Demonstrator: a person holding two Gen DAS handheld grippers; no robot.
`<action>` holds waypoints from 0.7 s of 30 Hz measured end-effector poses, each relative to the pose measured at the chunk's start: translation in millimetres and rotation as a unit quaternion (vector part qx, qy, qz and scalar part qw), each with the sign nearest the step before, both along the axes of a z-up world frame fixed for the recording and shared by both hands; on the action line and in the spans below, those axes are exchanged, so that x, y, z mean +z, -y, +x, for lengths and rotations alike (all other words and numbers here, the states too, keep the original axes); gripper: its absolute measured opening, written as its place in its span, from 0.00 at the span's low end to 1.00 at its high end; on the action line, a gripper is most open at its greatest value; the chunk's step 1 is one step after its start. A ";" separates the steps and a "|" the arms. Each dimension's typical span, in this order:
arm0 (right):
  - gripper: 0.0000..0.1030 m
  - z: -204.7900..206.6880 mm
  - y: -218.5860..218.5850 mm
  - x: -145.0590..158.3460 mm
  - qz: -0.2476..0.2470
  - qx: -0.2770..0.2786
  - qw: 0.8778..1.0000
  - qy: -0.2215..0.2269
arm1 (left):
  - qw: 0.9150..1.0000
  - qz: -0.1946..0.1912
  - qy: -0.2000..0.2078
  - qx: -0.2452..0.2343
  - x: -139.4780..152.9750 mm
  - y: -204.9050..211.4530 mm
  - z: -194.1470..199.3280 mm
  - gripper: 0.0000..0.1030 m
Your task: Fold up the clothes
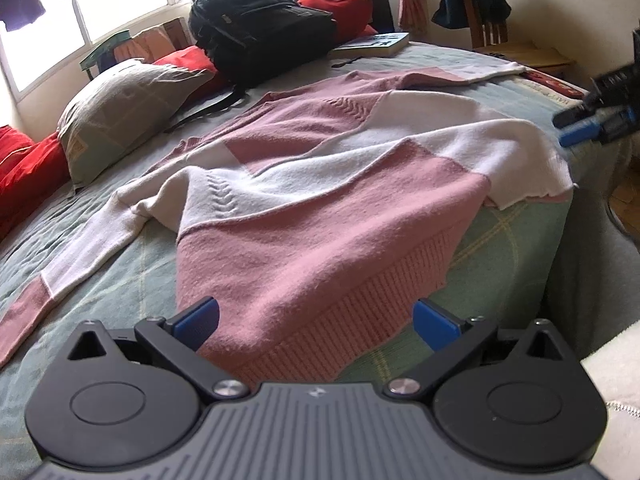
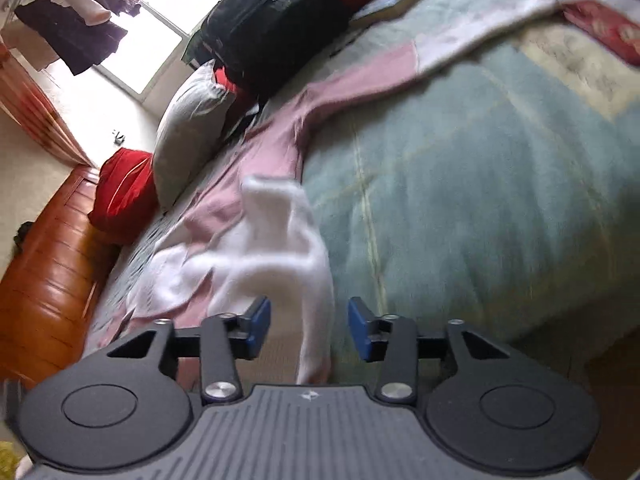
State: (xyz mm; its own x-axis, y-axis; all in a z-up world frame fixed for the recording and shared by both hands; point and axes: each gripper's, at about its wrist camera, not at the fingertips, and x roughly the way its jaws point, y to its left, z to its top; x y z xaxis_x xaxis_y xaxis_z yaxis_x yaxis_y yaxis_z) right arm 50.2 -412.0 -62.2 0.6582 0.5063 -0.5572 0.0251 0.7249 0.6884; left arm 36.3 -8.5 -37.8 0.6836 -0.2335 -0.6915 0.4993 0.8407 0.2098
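A pink and white knit sweater [image 1: 320, 184] lies spread over the green quilted bed [image 1: 508, 248], one sleeve trailing left and the other reaching toward the far right corner. My left gripper [image 1: 318, 322] stands open wide just above the sweater's ribbed pink hem and grips nothing. At the right edge of the left wrist view my right gripper [image 1: 572, 128] hovers beside the sweater's white corner. In the blurred right wrist view the right gripper [image 2: 309, 328] has its jaws apart. A fold of the white sweater cloth [image 2: 280, 248] lies between them, and the pads are clear of it.
A black backpack [image 1: 260, 28], a book [image 1: 372, 44], a grey pillow [image 1: 124, 112] and red cushions [image 1: 28, 176] lie at the bed's far side. A wooden chair [image 1: 500, 36] stands behind it. The bed edge drops off at the right. A wooden bed board [image 2: 48, 280] runs along the left.
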 end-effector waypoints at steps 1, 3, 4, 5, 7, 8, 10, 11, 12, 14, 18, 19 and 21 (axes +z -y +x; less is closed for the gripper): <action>0.53 -3.9 -1.3 -4.6 0.008 0.004 1.000 -0.004 | 1.000 0.000 0.000 -0.002 -0.2 1.0 0.0 0.99; 0.53 -7.2 -5.9 -16.2 0.024 0.010 1.000 -0.016 | 1.000 0.001 0.000 -0.005 -0.7 3.4 0.4 0.99; 0.53 -6.4 -9.3 -22.1 0.031 0.012 0.999 -0.021 | 1.000 0.002 0.000 -0.006 -0.7 4.6 0.4 0.99; 0.53 -5.7 -12.7 -27.9 0.038 0.015 0.999 -0.026 | 1.000 0.003 0.001 -0.006 -0.4 5.8 0.4 0.99; 0.52 -0.8 -20.6 -36.3 0.049 0.019 0.998 -0.029 | 1.000 0.002 0.002 -0.008 0.6 7.2 -1.1 0.99; 0.51 1.5 -24.5 -38.5 0.049 0.018 0.998 -0.030 | 1.000 0.002 0.002 -0.008 0.9 7.6 -2.4 0.99; 0.23 4.3 -31.5 -37.0 0.025 0.014 0.999 -0.029 | 1.000 0.002 0.003 -0.008 1.1 7.9 -5.2 0.99; 0.16 4.4 -33.6 -35.3 0.011 0.011 0.999 -0.029 | 1.000 0.002 0.003 -0.007 1.1 7.5 -5.9 0.99; 0.09 2.3 -32.5 -33.1 0.014 0.009 1.000 -0.025 | 1.000 0.002 0.003 -0.006 1.2 6.8 -6.3 0.99; 0.08 -4.8 -27.0 -26.0 0.038 0.008 0.999 -0.008 | 1.000 0.000 0.001 -0.003 0.8 5.3 -6.2 0.99; 0.08 -23.9 -15.4 5.5 0.062 0.008 0.998 0.032 | 1.000 -0.006 -0.004 -0.006 0.2 4.8 -5.3 0.99; 0.08 -28.5 -12.7 14.1 0.066 0.008 0.997 0.042 | 1.000 -0.008 -0.004 -0.008 0.5 5.2 -5.3 0.99; 0.08 -32.3 -9.6 27.0 0.055 0.015 0.997 0.052 | 1.000 -0.012 -0.004 -0.012 1.3 5.7 -5.4 0.99</action>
State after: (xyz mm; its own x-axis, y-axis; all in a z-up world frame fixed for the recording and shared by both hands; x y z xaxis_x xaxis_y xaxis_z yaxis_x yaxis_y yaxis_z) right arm 17.9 -402.4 -35.2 0.6932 0.5806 -0.4271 -0.0709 0.6447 0.7612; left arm 30.9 -14.1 -36.5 0.6725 -0.2659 -0.6907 0.5202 0.8336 0.1857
